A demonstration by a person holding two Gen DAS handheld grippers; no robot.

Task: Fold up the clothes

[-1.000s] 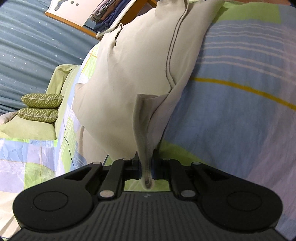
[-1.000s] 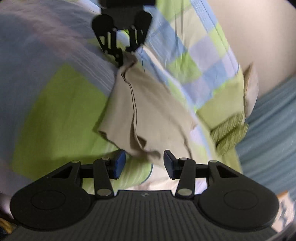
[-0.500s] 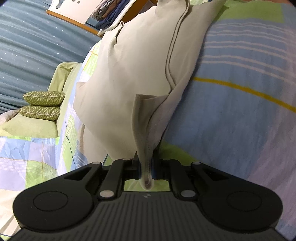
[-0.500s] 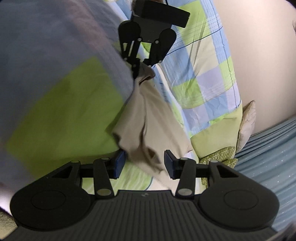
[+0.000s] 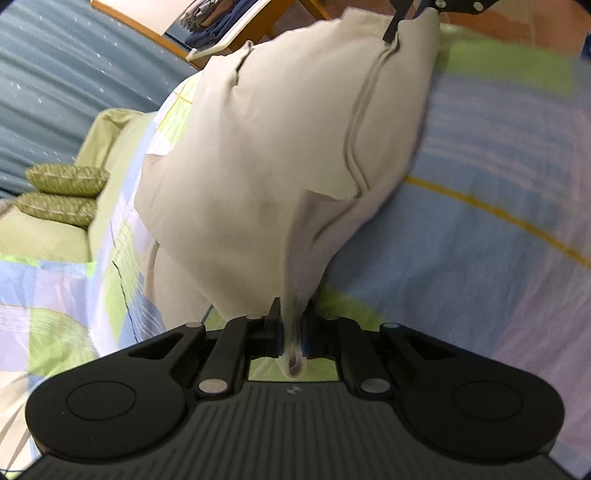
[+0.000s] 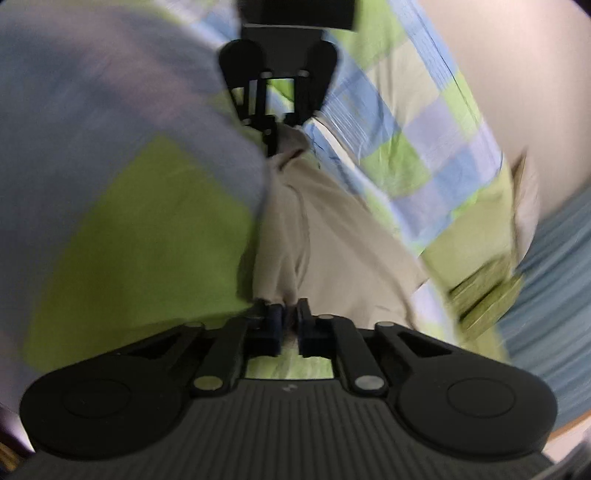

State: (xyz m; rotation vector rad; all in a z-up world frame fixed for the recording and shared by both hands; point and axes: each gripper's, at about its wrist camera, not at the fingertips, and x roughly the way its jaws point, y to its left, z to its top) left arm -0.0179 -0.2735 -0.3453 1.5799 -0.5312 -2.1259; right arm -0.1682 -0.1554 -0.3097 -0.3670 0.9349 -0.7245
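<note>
Beige garment [image 5: 258,155] is lying on the bed [image 5: 480,229], partly lifted and stretched between the two tools. Left tool [image 5: 291,332] is clamped on a bunched hem edge — a loop of cloth is poking out behind the pads. Right tool [image 6: 290,328] has just been closing its jaws, and the frames show cloth now pinched between them, so it is gripping the opposite end. In the left view the right tool [image 5: 410,22] is showing at the top, biting the far corner by the dark seam; in the right view the left tool [image 6: 275,136] is facing back across the garment.

Why held this way: judging by opposite ends pinched, the cloth is being tensioned so it hangs flat and can be laid down or doubled over cleanly. Fold itself looks not yet made — early stage, likely.

Two green cushions [image 5: 62,192] are stacked at the bed's far side, and a pile of clothes [image 5: 218,18] is sitting on a wooden surface beyond, well apart from the work.

Writing: none readable — only a small embossed mark on each tool body, too small to tell. Right view is blurred.
</note>
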